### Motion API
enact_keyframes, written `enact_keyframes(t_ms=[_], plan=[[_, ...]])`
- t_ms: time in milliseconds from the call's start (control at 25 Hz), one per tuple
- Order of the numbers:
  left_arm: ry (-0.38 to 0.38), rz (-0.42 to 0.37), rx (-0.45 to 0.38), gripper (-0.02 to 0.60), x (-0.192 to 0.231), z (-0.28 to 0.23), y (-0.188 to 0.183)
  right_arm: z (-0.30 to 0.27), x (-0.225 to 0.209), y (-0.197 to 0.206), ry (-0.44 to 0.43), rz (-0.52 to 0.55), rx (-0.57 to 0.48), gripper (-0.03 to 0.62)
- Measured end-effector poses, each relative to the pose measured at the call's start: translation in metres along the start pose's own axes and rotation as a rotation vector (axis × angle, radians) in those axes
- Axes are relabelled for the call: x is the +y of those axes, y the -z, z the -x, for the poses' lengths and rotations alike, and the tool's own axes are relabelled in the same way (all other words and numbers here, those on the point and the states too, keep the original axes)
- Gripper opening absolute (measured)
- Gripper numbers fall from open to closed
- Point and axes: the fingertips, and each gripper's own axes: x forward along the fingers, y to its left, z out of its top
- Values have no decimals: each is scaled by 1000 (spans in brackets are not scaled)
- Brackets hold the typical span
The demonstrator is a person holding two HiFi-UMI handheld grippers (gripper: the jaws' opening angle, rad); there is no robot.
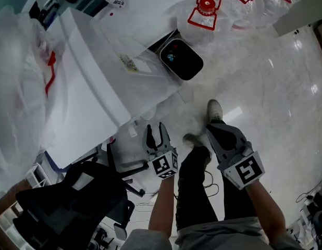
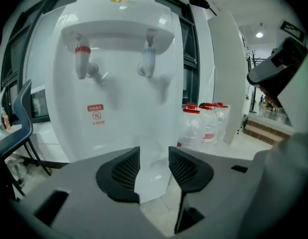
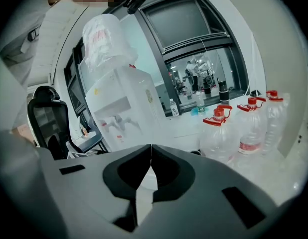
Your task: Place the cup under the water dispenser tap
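Head view, far left: bagged bottle (image 1: 15, 82) atop white dispenser (image 1: 88, 87), seen from above. Bottom left, below it: black chair (image 1: 83, 191), just beside dispenser's base. In left gripper view, dispenser front filling most of frame, w/ red tap (image 2: 82, 59) on left & blue tap (image 2: 148, 59) on right, both under the overhang. Cup: not made out in any view.

Low centre: left hand-held gripper (image 1: 156, 132), marker cube at its rear, pointing fwd & down toward dispenser's foot. Open, w/ jaws apart & only dispenser front & floor (image 1: 275, 103) seen thru the gap; nothing gripped.

Up & right of it: black rounded box (image 1: 181, 60) near dispenser, kind unclear. Below that: person's legs (image 1: 195, 191) in dark trousers, shoes on the pale glossy floor.

Right of legs: right hand-held gripper (image 1: 209, 129), approx level w/ the left one, near but apart. Closed & empty, jaw tips touching in its own view. Dispenser up-left of jaws there, taps small on its front.

Top right: clear jugs (image 1: 207, 9) w/ red caps & handles, clustered, well apart from both grippers. Behind them in right gripper view: window ledge w/ small bottles (image 3: 199, 103).
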Motion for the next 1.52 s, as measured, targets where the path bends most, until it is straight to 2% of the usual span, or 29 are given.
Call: enact_keyframes(t_ms=[160, 320, 520, 720, 880, 1000, 1160, 1520], plan=[[59, -52, -4, 154, -12, 29, -26, 17, 19, -11, 21, -10, -13, 12], [112, -64, -23, 105, -23, 62, -59, 32, 38, -24, 32, -12, -54, 12], [118, -62, -68, 61, -36, 110, -111, 54, 60, -44, 21, -10, -76, 12], [113, -69, -121, 25, -49, 156, -145, 80, 79, -53, -36, -25, -67, 12], [94, -65, -141, 11, -66, 201, -166, 112, 94, -65, -86, -21, -87, 11], [116, -49, -153, 11, -83, 238, -187, 145, 109, -85, -111, -19, -114, 12], [110, -34, -173, 9, -107, 282, -211, 190, 124, -107, -152, 4, -153, 12], [177, -59, -293, 9, -169, 374, -285, 270, 158, -140, -230, 107, -232, 11]])
